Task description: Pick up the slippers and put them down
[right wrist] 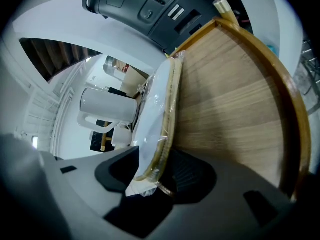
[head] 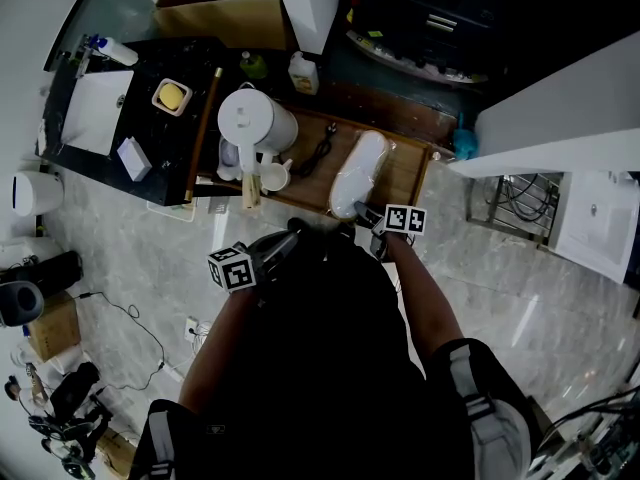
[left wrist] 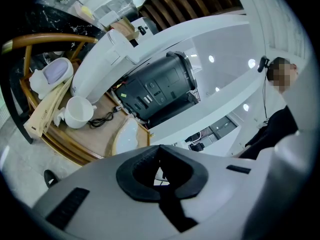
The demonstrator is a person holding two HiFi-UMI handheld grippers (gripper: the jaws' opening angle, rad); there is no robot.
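Frame centre: white slippers (head: 360, 168) lie lengthwise on wooden bench (head: 405, 168). R gripper (head: 364, 211) at slippers' lower end, touching. L gripper (head: 293, 230) lower left of it, just off bench edge. White jug (head: 255, 118) + cup (head: 271, 177) left of slippers, black cable (head: 320, 150) btwn.

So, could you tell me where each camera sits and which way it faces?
Head view: on the person's head, facing down at the rectangular wooden tray; arms, left gripper, right gripper show.
Left gripper view: on the left gripper, facing tray and white electric kettle; shut jaws show.
Right gripper view: on the right gripper, facing along the tray; jaws grip plastic-wrapped white slippers.
All share tray, kettle, slippers.
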